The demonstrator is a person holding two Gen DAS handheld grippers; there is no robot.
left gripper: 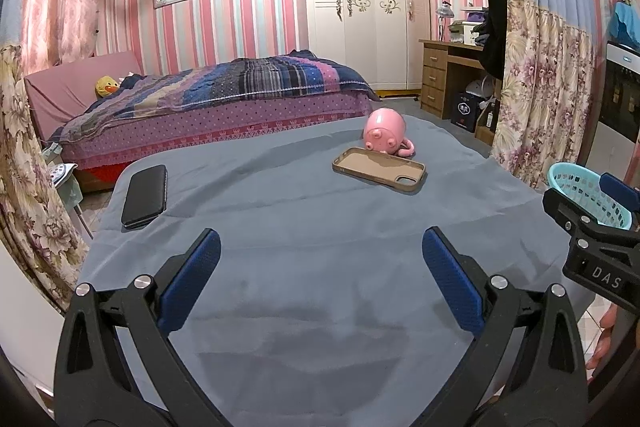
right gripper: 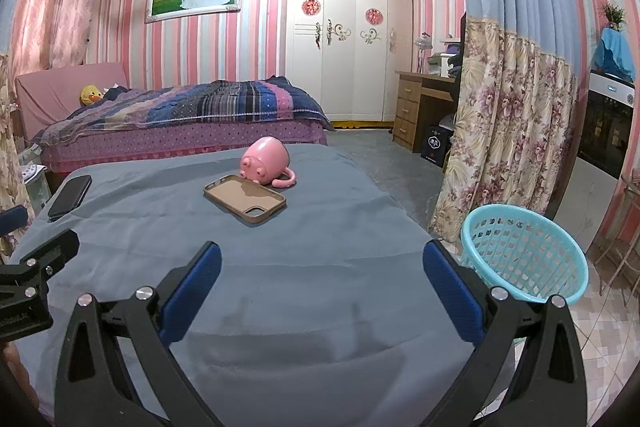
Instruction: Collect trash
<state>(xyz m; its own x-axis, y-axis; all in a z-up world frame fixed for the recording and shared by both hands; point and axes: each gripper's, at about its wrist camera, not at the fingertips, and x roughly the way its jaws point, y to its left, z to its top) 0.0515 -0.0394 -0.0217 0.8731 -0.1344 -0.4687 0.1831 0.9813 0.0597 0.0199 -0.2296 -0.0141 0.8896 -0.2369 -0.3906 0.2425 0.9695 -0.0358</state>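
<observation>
A table under a grey-blue cloth (left gripper: 320,227) (right gripper: 300,267) carries a brown phone case (left gripper: 379,174) (right gripper: 245,199), a pink pig mug (left gripper: 384,131) (right gripper: 267,159) tipped on its side just behind the case, and a black phone (left gripper: 145,195) (right gripper: 70,196) at the left edge. A turquoise mesh basket (right gripper: 524,259) (left gripper: 584,195) stands on the floor off the table's right side. My left gripper (left gripper: 321,247) hovers open over the near cloth, nothing between its fingers. My right gripper (right gripper: 322,261) is also open and empty, beside the basket.
A floral curtain (right gripper: 504,131) hangs right of the table, a white appliance (right gripper: 600,139) behind the basket. Beyond the table are a bed with a striped quilt (left gripper: 224,87), a white wardrobe (left gripper: 360,7) and a wooden desk (left gripper: 444,75). A hand shows at the lower right (left gripper: 604,339).
</observation>
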